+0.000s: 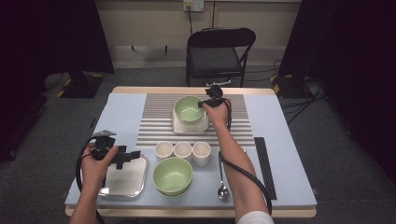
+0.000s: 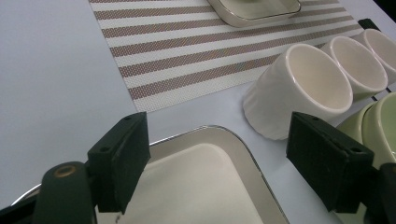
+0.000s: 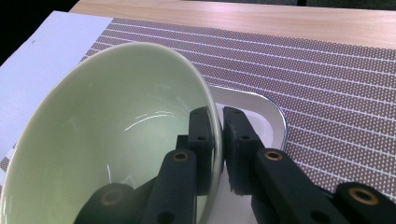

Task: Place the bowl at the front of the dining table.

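A pale green bowl rests in a white square dish on the striped mat. My right gripper is shut on the bowl's right rim, one jaw inside and one outside. My left gripper hovers open over a metal-rimmed tray at the front left, with nothing between its jaws. A second green bowl sits beside the tray.
Three white cups stand in a row in front of the mat. A spoon lies at the front right, next to a dark strip. A black folding chair stands behind the table.
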Motion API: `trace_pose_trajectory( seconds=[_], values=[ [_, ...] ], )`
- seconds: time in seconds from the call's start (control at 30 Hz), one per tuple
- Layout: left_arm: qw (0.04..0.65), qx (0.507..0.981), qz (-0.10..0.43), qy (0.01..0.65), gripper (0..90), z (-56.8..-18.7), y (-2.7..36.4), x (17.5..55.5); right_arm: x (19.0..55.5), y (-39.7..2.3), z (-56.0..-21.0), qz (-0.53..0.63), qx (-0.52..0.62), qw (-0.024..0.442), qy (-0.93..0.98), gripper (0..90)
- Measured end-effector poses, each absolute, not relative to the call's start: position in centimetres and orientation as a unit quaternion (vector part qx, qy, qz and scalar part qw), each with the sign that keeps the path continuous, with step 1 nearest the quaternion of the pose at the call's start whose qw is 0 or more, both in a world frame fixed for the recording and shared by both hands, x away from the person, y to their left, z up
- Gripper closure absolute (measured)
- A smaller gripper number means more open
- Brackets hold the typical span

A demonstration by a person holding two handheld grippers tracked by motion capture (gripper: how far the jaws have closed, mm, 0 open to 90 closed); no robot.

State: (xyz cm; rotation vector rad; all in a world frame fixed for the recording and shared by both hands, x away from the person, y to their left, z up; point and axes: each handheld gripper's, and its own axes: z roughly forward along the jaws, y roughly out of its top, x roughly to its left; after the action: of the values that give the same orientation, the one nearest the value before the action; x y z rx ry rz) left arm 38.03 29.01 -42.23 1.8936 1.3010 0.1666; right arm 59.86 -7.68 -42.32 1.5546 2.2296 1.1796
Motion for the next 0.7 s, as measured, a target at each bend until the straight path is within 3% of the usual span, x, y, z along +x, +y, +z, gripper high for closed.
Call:
trace_pose_trajectory(
  seconds=[0.7],
  values=[
    [0.405, 0.751, 0.066, 0.517, 21.3, -42.30, 29.06, 38.02, 60.07, -7.38, -42.98, 0.390, 0.521, 0.093, 0.754, 82.3]
  ],
)
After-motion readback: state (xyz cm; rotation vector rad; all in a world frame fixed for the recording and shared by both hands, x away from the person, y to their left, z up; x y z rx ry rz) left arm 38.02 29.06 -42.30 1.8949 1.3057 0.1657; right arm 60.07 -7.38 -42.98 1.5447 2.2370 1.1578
